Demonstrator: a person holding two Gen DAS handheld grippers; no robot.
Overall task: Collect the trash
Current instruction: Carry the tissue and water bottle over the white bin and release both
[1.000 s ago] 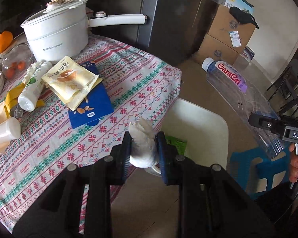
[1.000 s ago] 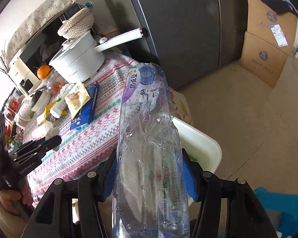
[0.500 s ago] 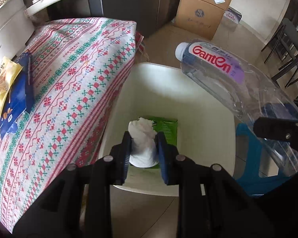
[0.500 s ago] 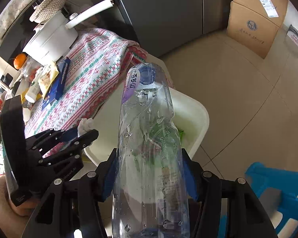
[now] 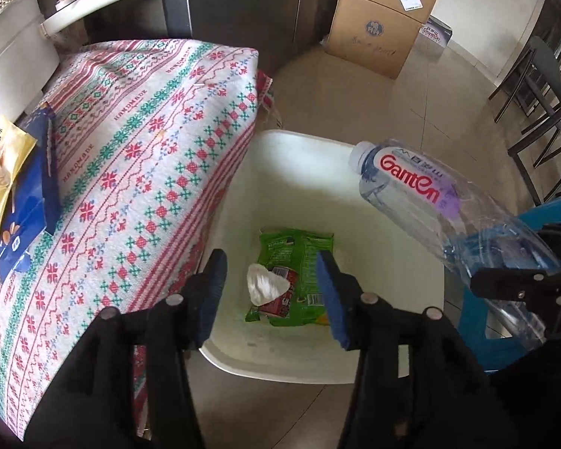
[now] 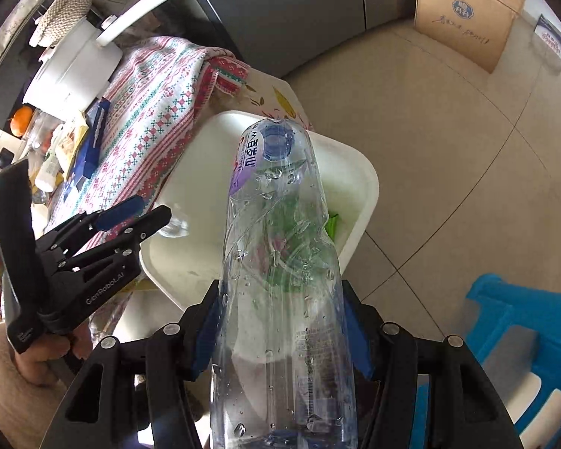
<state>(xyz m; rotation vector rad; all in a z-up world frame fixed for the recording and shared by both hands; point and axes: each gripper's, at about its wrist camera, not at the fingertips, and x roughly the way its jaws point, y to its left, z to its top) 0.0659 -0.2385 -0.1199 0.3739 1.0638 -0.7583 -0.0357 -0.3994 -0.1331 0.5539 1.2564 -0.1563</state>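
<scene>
Bottle: my right gripper (image 6: 280, 331) clamps one Ganten bottle (image 5: 441, 209), cap toward the bin (image 5: 392, 366).
Left gripper (image 5: 271, 292): jaws wide, empty.
Bin: one tissue (image 5: 264, 287), one green wrapper (image 5: 299, 250).

Tissue (image 5: 265, 284) lies on wrapper (image 5: 293, 277) inside bin (image 5: 318, 372), right of table (image 5: 149, 142).

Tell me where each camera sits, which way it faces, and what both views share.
Left wrist: sits behind the open left claw, looking down into the white bin at the tissue and green wrapper; its own fingers show.
Right wrist: sits behind the right claw, shut on the plastic bottle, facing bin and floor; the person's left hand shows.
Shared: bin, bottle, tablecloth, cardboard box.
</scene>
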